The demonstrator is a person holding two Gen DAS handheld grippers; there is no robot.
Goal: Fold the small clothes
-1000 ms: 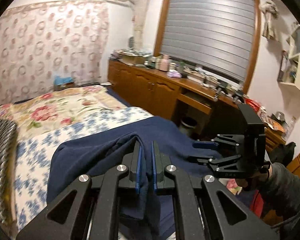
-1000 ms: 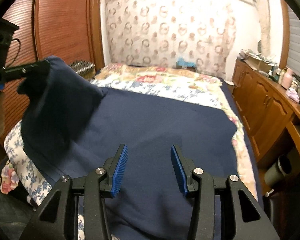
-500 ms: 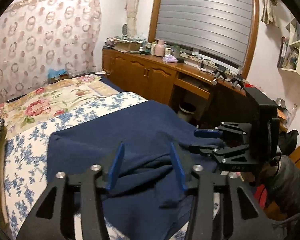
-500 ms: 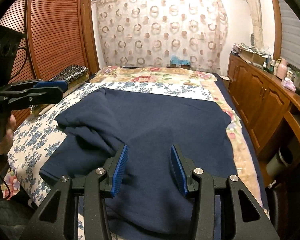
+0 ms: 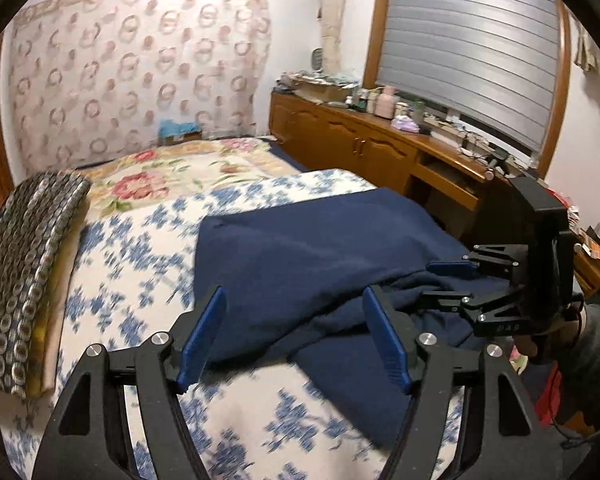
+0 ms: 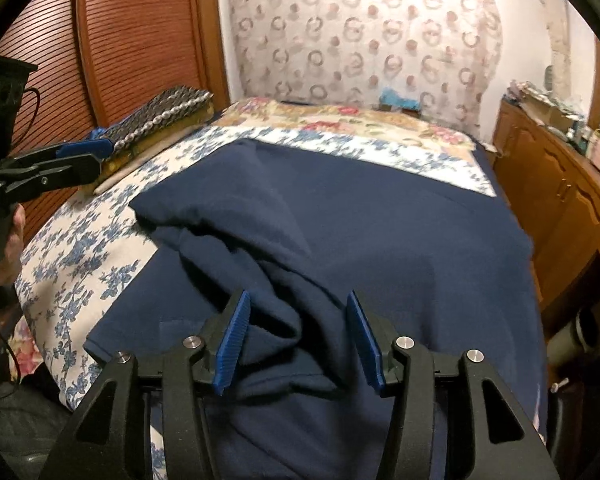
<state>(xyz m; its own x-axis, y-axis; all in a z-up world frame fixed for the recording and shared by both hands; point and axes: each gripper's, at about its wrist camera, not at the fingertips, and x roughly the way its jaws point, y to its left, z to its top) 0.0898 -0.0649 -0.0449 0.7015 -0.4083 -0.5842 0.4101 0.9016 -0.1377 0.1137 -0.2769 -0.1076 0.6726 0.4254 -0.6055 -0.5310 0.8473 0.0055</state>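
The left gripper (image 5: pixel 294 334) is standing wide, its blue fingers (image 5: pixel 199 336) having just been spreading apart; a fold of the navy garment (image 5: pixel 300 264) is lying between them on the bed, but neither pad is pressing on it. The right gripper (image 6: pixel 300 342) is standing about half apart, its fingers (image 6: pixel 233 342) having just been widening a little, with a bunched ridge of the same garment lying loose between them and not pinched.

The garment is lying spread over the blue-flowered sheet (image 5: pixel 140 248), one side flopped over onto its middle in a rumpled heap, the far part lying flat. In the left wrist view the right gripper is hovering low over the garment's right edge, a dark sleeve (image 5: pixel 592 344) showing behind it.

At the left edge of the bed (image 6: pixel 72 264) a beaded grey mat (image 5: pixel 24 248) is resting on a yellow cushion. Beyond the sheet a rose-patterned quilt (image 5: pixel 172 176) is covering the head of the bed. A small blue box (image 5: pixel 178 130) is sitting against the ring-patterned curtain (image 5: pixel 140 72); what it is holding cannot be told. Along the right wall a wooden worktop (image 5: pixel 404 128) over cupboards is carrying bottles and clutter under a grey shutter (image 5: pixel 468 52). A slatted wooden door (image 6: pixel 140 40) is closing the left side.
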